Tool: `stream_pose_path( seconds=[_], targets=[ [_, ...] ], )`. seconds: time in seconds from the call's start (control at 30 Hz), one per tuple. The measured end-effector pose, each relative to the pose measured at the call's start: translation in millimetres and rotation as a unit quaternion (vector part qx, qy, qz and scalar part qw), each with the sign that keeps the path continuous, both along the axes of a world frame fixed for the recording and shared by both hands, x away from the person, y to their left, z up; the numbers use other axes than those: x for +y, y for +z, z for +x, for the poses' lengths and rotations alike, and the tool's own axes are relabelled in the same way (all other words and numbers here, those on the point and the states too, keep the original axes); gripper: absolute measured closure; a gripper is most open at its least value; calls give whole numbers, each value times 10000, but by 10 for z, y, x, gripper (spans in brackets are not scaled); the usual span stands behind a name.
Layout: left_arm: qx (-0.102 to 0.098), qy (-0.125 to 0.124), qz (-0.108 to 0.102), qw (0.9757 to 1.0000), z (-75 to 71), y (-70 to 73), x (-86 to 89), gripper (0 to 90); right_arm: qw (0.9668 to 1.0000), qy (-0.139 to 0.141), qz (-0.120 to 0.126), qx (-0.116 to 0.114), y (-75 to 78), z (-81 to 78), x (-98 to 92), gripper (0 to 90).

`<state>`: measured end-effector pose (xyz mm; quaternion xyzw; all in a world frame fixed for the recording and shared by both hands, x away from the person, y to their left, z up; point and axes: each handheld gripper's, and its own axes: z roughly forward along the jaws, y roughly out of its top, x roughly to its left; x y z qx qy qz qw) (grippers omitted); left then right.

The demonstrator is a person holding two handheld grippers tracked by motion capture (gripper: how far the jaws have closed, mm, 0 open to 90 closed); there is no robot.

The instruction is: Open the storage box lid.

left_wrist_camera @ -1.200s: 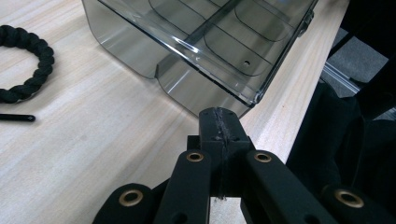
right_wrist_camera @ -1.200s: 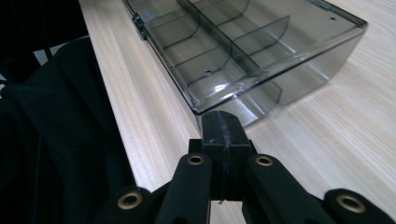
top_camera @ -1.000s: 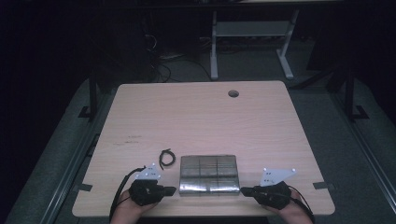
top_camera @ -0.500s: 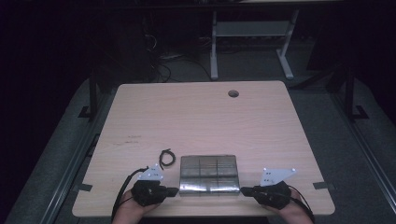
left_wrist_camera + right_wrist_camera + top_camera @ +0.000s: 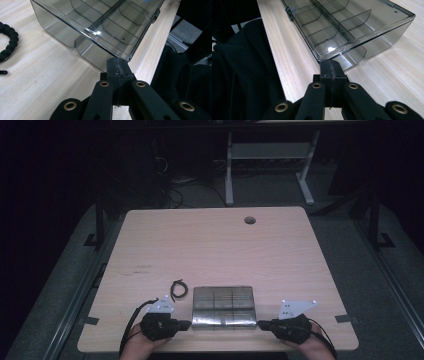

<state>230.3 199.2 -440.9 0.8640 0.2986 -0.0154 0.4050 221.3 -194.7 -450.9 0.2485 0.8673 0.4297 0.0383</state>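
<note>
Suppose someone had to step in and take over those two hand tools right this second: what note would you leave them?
Left gripper: fingers shut, empty, tips at the near left corner of the clear compartment box.
Right gripper: fingers shut, empty, tips at the box's near right corner.
The box lies flat with its lid closed at the near edge of the table. A black cord loop lies just left of it, untouched.
Done: both grippers placed at the box.
Left: probably opening or moving the box; nothing is gripped yet.
</note>
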Motion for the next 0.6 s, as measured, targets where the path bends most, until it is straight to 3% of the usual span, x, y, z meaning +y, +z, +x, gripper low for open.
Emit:
stream_pose_path(
  seconds=[0.6],
  targets=[
    [38,-36,-71,10000,15,-10,12,900,10000,-21,36,34,-3,4,-4,899]
  ],
)
